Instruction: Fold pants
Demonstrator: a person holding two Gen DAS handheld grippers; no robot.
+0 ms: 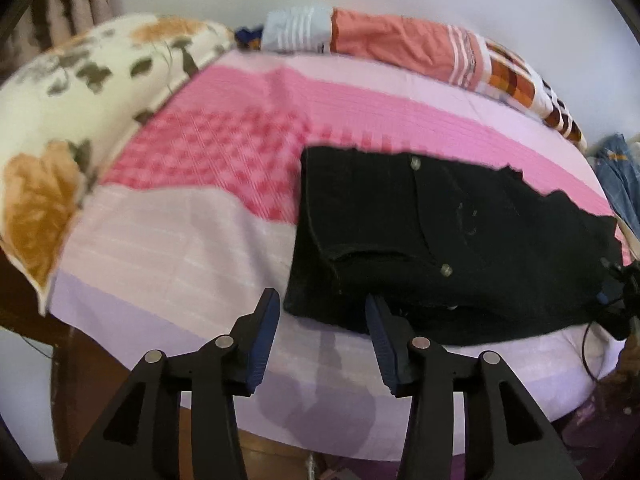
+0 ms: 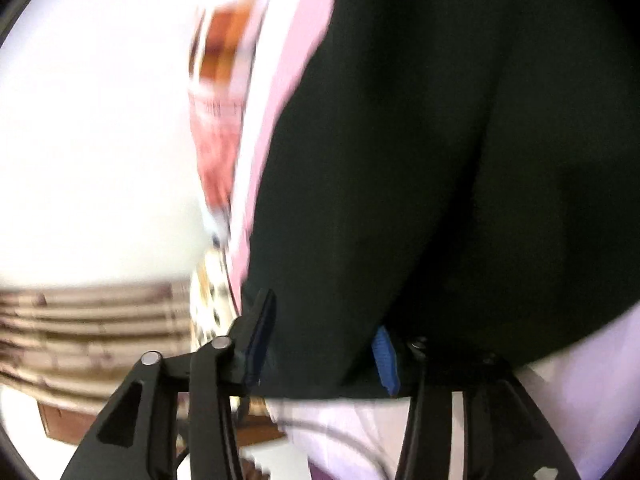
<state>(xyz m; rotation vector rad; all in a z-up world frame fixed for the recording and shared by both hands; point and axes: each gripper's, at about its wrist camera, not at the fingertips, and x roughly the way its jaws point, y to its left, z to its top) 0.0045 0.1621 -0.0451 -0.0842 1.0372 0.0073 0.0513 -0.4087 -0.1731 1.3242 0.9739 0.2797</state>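
pants (image 1: pixel 460 240) — soft, limp, bulky denim | we'd grip doubled edges | left hand-held gripper (image 1: pixel 322 320) released | right hand-held gripper (image 2: pixel 320 328) — cloth between parted jaws, unclamped

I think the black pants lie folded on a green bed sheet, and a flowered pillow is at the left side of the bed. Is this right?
Not quite. The bed sheet is not green: it is pink and lilac, with a checked pink patch. The left wrist view shows this. The rest holds: the black pants lie folded on it, and the flowered pillow is at the left side of the bed.
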